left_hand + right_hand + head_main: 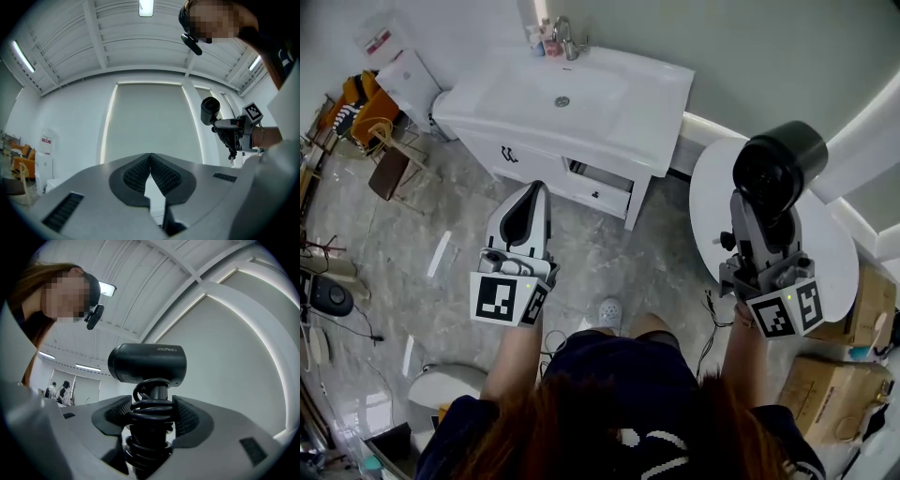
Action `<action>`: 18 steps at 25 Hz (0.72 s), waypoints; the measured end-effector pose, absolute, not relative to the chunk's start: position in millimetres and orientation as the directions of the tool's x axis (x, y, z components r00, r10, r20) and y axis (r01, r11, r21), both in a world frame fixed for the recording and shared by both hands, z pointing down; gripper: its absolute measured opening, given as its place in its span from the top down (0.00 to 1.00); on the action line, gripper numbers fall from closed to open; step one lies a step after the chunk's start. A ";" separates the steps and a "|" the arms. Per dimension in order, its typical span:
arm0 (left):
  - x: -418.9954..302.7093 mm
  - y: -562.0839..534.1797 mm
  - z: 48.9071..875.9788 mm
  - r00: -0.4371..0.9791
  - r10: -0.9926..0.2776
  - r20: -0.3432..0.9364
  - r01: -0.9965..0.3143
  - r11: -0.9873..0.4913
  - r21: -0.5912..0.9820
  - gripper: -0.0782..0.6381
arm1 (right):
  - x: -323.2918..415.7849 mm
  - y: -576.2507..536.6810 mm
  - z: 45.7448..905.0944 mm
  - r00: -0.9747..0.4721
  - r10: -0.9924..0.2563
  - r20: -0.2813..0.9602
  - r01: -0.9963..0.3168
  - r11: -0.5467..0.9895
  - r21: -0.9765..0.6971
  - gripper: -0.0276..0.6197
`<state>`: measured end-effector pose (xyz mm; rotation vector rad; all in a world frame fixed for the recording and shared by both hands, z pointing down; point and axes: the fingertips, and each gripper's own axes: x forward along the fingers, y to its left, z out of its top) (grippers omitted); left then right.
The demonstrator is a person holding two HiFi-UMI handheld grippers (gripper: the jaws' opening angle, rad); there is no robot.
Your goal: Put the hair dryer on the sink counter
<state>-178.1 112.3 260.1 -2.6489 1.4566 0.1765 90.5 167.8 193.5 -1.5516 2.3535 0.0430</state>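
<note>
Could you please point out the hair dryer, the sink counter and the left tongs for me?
hair dryer (780, 161): head view, on its black barrel.
sink counter (661, 105): head view, on the bare white top near its right edge.
left tongs (150, 156): left gripper view, where the two tips meet.

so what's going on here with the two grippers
A person stands facing a white sink counter with a hand-held gripper in each hand. The right hand-held gripper is clamped on the handle of a black hair dryer, which is held upright by a round white table, its cord wound round the handle. The left hand-held gripper is shut and empty. The hair dryer is not on the counter yet.
</note>
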 end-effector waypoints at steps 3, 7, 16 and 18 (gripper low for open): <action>-177.1 88.0 262.5 0.544 -0.824 -0.158 -0.838 -0.544 -0.044 0.87 | 88.1 142.7 199.0 -0.360 -0.894 -0.267 -0.897 0.410 -0.165 0.52; -174.7 53.2 268.2 0.539 -0.830 -0.142 -0.841 -0.540 -0.039 0.87 | 91.9 104.4 202.0 -0.367 -0.894 -0.258 -0.892 0.417 -0.175 0.52; -155.3 -45.3 284.1 0.472 -0.873 -0.121 -0.881 -0.472 -0.030 0.87 | 116.2 -14.7 216.2 -0.433 -0.867 -0.249 -0.856 0.481 -0.187 0.52; -146.6 -73.8 280.6 0.450 -0.885 -0.120 -0.892 -0.450 -0.026 0.87 | 126.0 -49.0 212.5 -0.451 -0.858 -0.247 -0.847 0.499 -0.184 0.52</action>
